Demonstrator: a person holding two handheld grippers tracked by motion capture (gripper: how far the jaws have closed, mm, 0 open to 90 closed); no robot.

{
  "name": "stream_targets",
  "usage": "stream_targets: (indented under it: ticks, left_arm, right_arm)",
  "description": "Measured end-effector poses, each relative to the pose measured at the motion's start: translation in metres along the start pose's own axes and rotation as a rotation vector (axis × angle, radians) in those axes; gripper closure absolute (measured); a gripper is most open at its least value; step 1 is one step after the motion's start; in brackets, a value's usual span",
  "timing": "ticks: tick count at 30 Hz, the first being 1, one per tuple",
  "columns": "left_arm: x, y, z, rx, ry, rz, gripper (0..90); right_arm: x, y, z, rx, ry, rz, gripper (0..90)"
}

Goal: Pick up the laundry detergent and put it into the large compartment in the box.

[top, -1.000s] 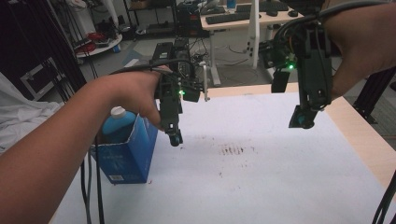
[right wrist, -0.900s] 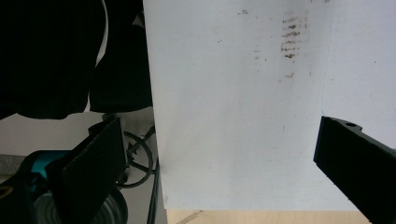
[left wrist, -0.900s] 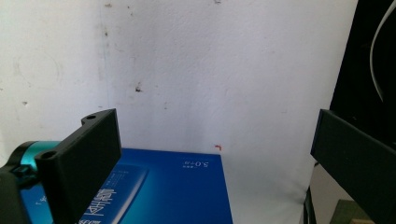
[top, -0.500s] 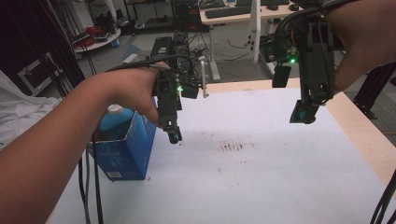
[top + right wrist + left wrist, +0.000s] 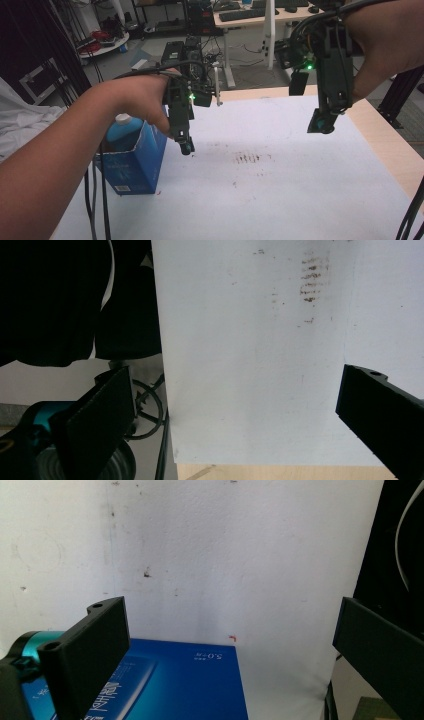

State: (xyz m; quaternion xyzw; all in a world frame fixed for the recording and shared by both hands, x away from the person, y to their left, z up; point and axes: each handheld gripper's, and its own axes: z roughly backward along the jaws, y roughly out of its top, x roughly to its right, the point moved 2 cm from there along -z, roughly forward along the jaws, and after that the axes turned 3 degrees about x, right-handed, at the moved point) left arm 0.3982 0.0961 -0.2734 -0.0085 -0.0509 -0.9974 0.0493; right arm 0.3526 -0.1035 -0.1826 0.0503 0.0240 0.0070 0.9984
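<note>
- I see my left gripper held above the white table, pointing down, just beside the upper right corner of the blue box.
- In the left gripper view its jaws stand wide apart with nothing between them; the blue box lies below, close to the left jaw.
- The box stands upright near the table's left edge, open at the top, with a bottle with a white cap standing inside it.
- My right gripper hangs in the air over the right side of the table, well apart from the box, tilted downward.
- Its jaws are spread wide as well, holding nothing; between them I see bare white table.
- A brownish smudge marks the table between the two grippers, and it also shows in the right gripper view.
</note>
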Motion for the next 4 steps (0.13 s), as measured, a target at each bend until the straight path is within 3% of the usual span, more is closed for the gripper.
stream_targets:
  ticks: [4]
  left_arm:
    - [0.0009, 0.0017, 0.0002, 0.003, 0.002, -0.006, 1.7]
  right_arm:
    - [-0.0017, -0.0003, 0.0005, -0.001, -0.003, -0.004, 1.6]
